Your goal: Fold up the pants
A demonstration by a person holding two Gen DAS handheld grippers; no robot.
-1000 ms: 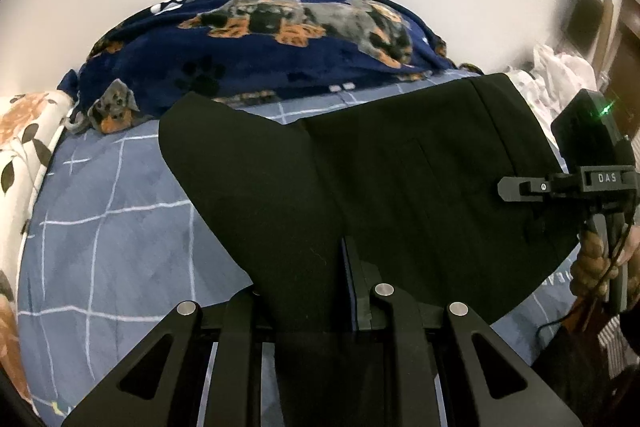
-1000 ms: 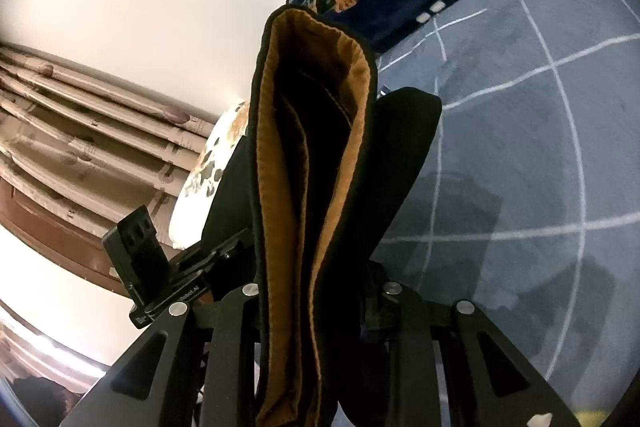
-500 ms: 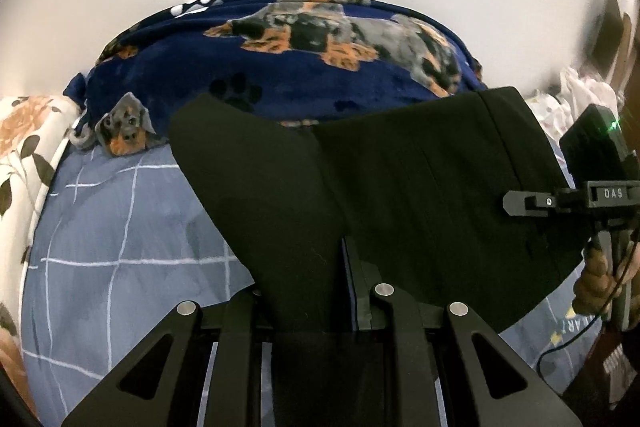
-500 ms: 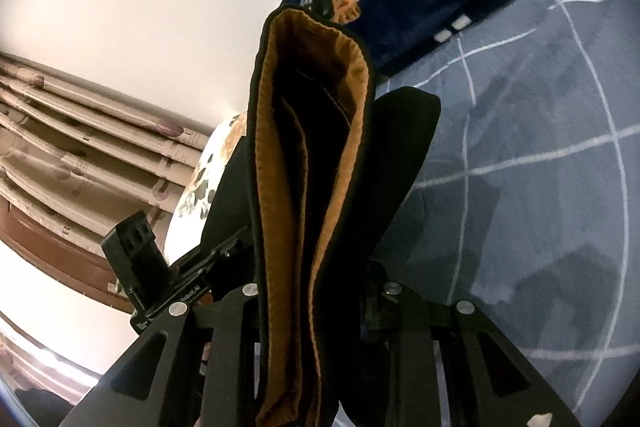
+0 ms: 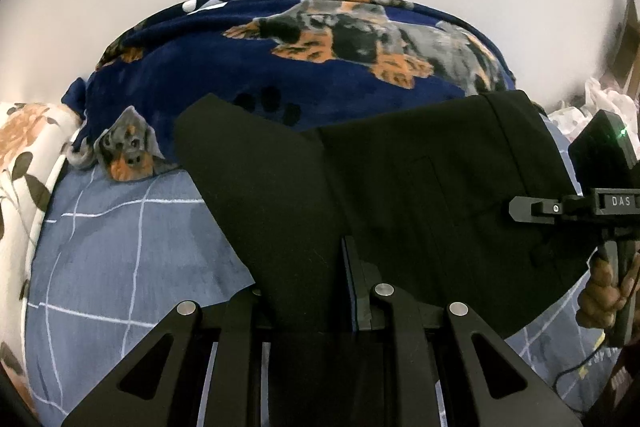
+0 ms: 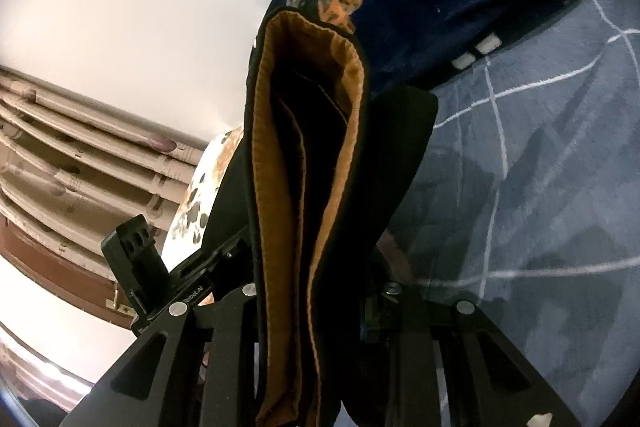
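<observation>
The black pants (image 5: 420,187) hang stretched between my two grippers above the blue checked bedsheet (image 5: 120,247). My left gripper (image 5: 316,291) is shut on one edge of the cloth, which fills its jaws. My right gripper (image 6: 316,307) is shut on the waistband end, where the orange-brown lining (image 6: 280,187) shows between black layers. The right gripper (image 5: 532,207) also shows in the left wrist view at the right edge, held by a hand (image 5: 604,291). The left gripper's body (image 6: 136,259) shows in the right wrist view at lower left.
A navy dog-print blanket (image 5: 304,59) lies bunched at the far side of the bed against a white wall. A floral pillow (image 5: 24,155) lies at the left. White clothes (image 5: 600,103) are piled at the far right. A wooden headboard (image 6: 60,155) is behind.
Both grippers have lifted and carried the pants toward the blanket; the blanket and wall fill more of the left view. The grips have not changed.
</observation>
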